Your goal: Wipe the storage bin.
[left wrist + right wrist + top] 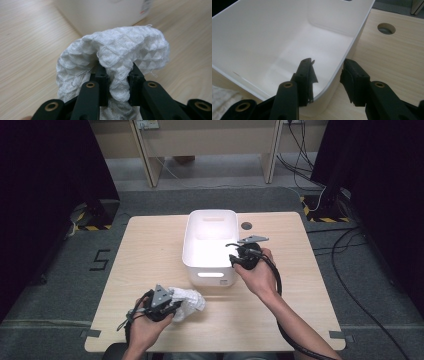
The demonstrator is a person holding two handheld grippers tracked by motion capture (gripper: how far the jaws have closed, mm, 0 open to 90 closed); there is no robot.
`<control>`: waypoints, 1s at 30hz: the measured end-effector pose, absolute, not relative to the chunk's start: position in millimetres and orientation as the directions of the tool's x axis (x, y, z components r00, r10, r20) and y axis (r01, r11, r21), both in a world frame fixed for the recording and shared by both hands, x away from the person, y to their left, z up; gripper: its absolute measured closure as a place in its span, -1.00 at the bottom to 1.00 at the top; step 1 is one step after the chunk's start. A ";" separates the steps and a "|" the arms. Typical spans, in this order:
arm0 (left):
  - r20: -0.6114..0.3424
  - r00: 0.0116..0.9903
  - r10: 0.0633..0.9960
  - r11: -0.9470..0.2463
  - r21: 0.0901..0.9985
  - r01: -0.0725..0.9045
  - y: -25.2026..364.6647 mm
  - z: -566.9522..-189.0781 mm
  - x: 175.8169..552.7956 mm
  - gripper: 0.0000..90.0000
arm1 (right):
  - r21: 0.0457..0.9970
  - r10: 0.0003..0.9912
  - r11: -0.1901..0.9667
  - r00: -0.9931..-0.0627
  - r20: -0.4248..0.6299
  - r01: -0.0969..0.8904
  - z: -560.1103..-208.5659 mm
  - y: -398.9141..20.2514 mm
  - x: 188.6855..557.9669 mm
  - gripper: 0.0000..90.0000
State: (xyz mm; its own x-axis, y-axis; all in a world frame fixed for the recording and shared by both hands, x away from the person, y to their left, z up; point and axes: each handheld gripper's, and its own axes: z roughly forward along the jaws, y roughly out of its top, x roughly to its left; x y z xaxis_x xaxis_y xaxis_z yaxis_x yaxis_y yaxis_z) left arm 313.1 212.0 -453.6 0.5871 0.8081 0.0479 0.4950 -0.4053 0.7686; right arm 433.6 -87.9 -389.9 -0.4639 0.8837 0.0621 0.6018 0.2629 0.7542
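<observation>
The white bin (210, 247) stands mid-counter (150, 250); its interior is open from above. Left of the bin, the counter is bare. The right hand-held gripper (327, 75) straddles the bin's right wall. A white cloth (189, 302) lies just in front of the bin.

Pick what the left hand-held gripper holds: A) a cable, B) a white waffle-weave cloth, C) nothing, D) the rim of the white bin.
B: the left hand-held gripper has its jaws pinched shut on a fold of the cloth, in front of the bin on the table.
</observation>
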 end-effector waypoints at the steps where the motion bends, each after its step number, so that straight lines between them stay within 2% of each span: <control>1: 0.049 0.573 0.818 -0.396 0.770 0.500 217.9 -454.0 313.6 0.67 | 0.753 0.884 0.265 -0.464 0.060 0.603 -389.6 -87.4 432.7 0.34; 6: 0.055 0.527 0.848 -0.376 0.764 0.525 238.2 -456.5 317.9 0.67 | 0.750 0.883 0.269 -0.466 0.058 0.604 -389.1 -85.2 431.1 0.34; 17: 0.055 0.492 0.869 -0.358 0.757 0.547 250.6 -460.1 324.8 0.65 | 0.755 0.880 0.275 -0.472 0.051 0.595 -389.6 -85.3 432.7 0.36; 22: 0.055 0.484 0.873 -0.355 0.752 0.555 254.8 -462.4 329.5 0.65 | 0.755 0.876 0.269 -0.477 0.066 0.598 -387.4 -86.6 431.4 0.26; 30: 0.045 0.443 0.895 -0.333 0.730 0.597 269.6 -474.9 347.2 0.65 | 0.765 0.868 0.262 -0.490 0.079 0.588 -378.4 -91.4 425.8 0.22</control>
State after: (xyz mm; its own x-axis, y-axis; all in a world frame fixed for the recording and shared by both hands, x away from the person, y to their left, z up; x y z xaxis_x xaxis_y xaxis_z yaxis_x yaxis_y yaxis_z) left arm 347.2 269.6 -474.9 0.4433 0.8952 0.0452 0.5973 -0.3326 0.7298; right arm 425.8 -91.4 -378.4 -0.4900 0.8682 0.0789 0.5879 0.2623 0.7652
